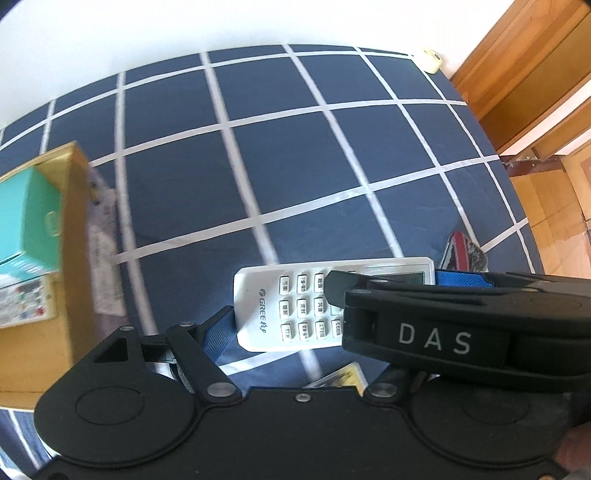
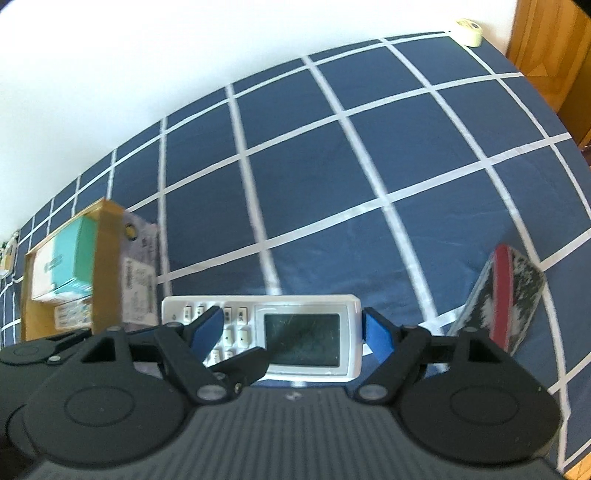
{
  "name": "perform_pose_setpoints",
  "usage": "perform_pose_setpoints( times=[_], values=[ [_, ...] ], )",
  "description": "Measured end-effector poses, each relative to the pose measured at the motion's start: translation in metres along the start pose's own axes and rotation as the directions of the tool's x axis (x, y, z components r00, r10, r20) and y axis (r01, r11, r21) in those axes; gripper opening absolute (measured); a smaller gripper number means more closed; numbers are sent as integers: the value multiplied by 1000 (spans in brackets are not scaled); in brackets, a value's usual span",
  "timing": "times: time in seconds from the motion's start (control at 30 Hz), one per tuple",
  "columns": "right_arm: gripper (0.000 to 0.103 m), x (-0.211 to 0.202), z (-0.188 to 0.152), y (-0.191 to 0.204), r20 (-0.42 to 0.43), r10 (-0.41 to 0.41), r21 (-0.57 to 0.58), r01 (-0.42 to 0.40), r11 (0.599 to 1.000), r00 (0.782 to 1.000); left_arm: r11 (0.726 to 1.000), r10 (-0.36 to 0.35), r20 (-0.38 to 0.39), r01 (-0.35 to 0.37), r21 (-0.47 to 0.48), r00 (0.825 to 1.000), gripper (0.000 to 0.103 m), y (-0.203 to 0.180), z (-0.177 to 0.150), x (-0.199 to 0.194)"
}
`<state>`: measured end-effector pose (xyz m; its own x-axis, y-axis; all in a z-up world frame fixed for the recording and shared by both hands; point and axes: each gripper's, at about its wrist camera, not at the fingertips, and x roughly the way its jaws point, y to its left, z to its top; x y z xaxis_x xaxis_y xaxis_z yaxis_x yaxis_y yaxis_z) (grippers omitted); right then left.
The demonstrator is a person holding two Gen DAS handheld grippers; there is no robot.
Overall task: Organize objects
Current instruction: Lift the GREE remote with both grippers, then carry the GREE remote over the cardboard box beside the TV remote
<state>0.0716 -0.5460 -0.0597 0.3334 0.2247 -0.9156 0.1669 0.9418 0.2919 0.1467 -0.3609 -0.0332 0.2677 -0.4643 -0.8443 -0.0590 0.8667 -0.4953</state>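
Note:
A white air-conditioner remote [image 1: 258,299] [image 2: 303,339] hangs lengthwise above the navy grid bedsheet [image 1: 295,166], carried by both grippers. My left gripper [image 1: 295,332] has its blue left pad against the logo end. Its other finger is hidden under the right gripper's black housing [image 1: 432,339] and shows as a black finger [image 2: 243,365] across the keypad. My right gripper [image 2: 291,328] presses its right pad on the display end, while its left pad lies over the keys. A cardboard box [image 1: 70,221] [image 2: 107,266] holding a teal carton [image 1: 37,214] stands at the left.
A red and black patterned pouch [image 2: 509,295] [image 1: 463,254] lies on the sheet to the right. A tape roll [image 2: 470,31] [image 1: 432,59] sits at the far corner by the white wall. A yellowish card [image 1: 340,376] lies below the remote. Wooden furniture and floor are at the right.

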Motion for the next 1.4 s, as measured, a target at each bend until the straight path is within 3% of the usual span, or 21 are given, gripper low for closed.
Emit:
perform_pose_setpoints(
  times=[0.4, 0.8, 1.13, 1.4],
  values=[
    [80, -5, -41, 104, 26, 20, -26, -19, 999, 999, 1000, 8, 52, -7, -26, 999, 76, 91, -40, -55],
    [80, 21, -64, 222, 16, 51, -109, -49, 993, 999, 992, 31, 101, -18, -128, 994, 76, 204, -70, -87],
    [80, 64, -72, 304, -50, 70, -198, -78, 977, 996, 968, 43, 96, -18, -249, 994, 76, 285, -88, -82],
    [80, 102, -72, 328, -105, 56, -221, -78, 972, 993, 951, 20, 72, 3, -309, 997, 76, 318, -89, -57]
  ],
)
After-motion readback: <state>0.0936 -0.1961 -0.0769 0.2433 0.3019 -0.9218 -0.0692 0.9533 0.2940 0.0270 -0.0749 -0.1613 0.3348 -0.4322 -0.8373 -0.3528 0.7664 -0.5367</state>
